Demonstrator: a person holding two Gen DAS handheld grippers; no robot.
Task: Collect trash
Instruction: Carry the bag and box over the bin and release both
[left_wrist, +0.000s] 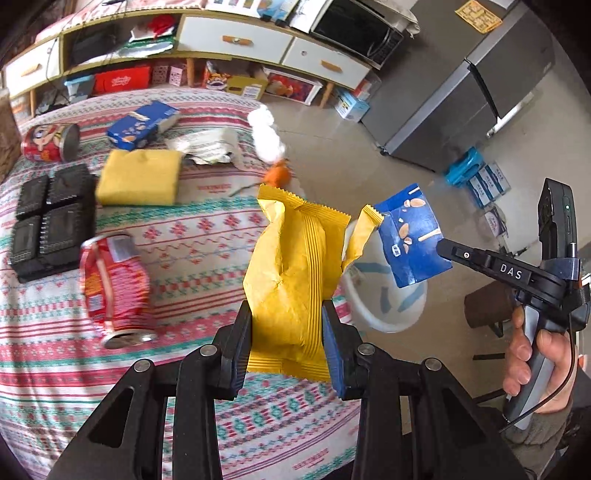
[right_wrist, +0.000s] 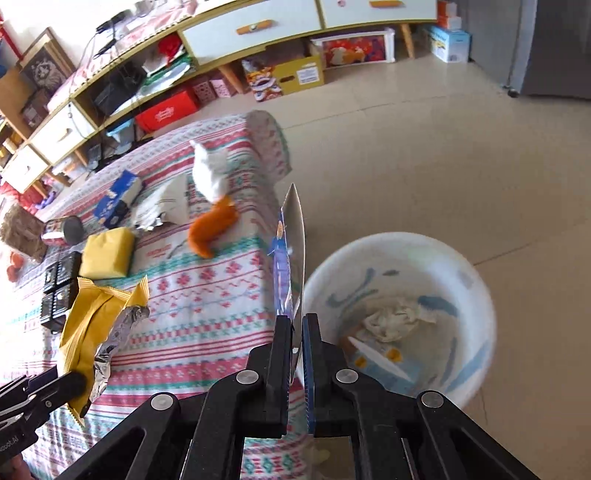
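Observation:
My left gripper is shut on a yellow snack wrapper, held above the table's right edge; the wrapper also shows in the right wrist view. My right gripper is shut on a flat blue wrapper, seen edge-on; in the left wrist view the blue wrapper hangs to the right of the yellow one. A white bin with blue marks stands on the floor below, holding crumpled paper. A crushed red can lies on the patterned tablecloth.
On the table lie a yellow sponge, a black tray, a red tin, a blue box, crumpled paper and an orange-white plush. A cabinet and grey fridge stand behind.

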